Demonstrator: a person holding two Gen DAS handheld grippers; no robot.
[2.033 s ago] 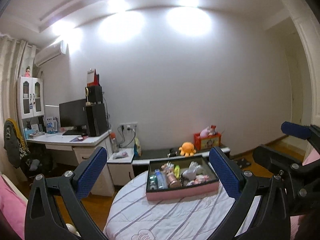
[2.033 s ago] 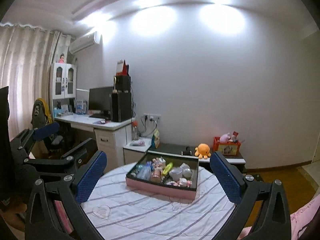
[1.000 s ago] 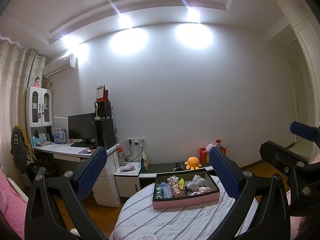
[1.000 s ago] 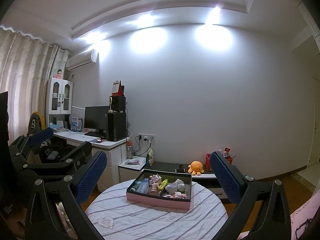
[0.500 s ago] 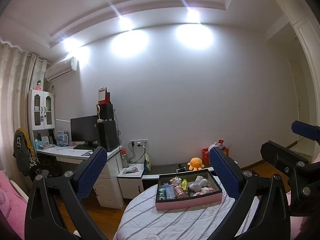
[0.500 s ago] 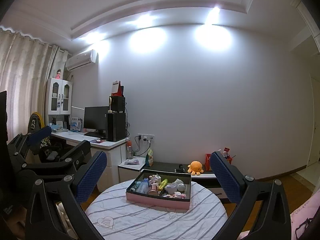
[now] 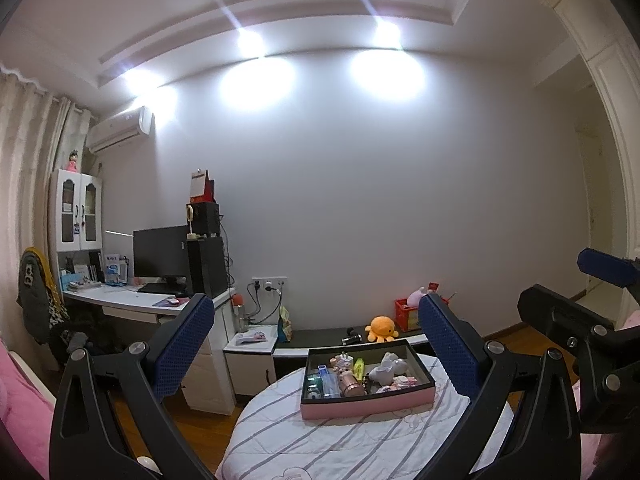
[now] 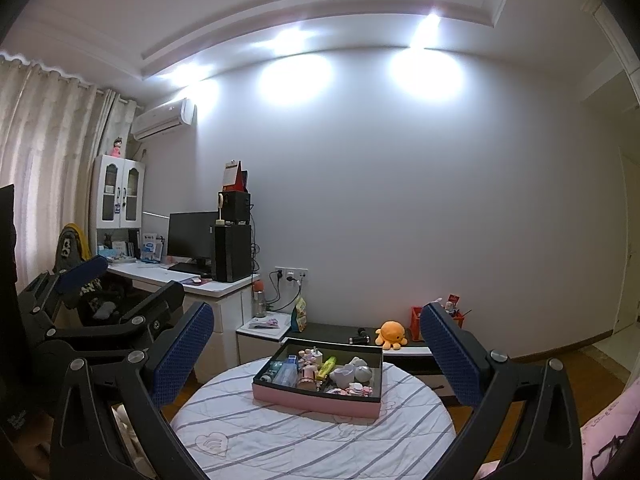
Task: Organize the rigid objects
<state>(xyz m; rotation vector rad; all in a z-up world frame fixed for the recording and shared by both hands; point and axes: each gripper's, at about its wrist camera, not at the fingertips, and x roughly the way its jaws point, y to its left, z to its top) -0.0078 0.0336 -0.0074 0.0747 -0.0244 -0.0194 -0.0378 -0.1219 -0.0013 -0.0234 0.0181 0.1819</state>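
A pink box with a black inside (image 7: 366,405) (image 8: 316,398) stands on a round table with a striped white cloth (image 7: 320,444) (image 8: 300,436). It holds several small items: bottles, a pink-gold tube (image 7: 351,385), a yellow-green stick (image 8: 326,366) and white pieces (image 7: 386,368). My left gripper (image 7: 316,344) is open and empty, held high and well back from the box. My right gripper (image 8: 316,346) is likewise open and empty, off to the right of the left one. Each appears at the edge of the other's view.
A white desk (image 7: 132,304) with a monitor and black tower stands at the left, a low cabinet (image 7: 256,344) beside it. An orange plush (image 7: 382,329) and a red crate (image 7: 408,314) sit on a dark bench by the wall. Pink bedding (image 8: 612,436) lies low right.
Both grippers have risen and drawn back from the table, so the box looks smaller and lower. The jaws stayed open throughout.
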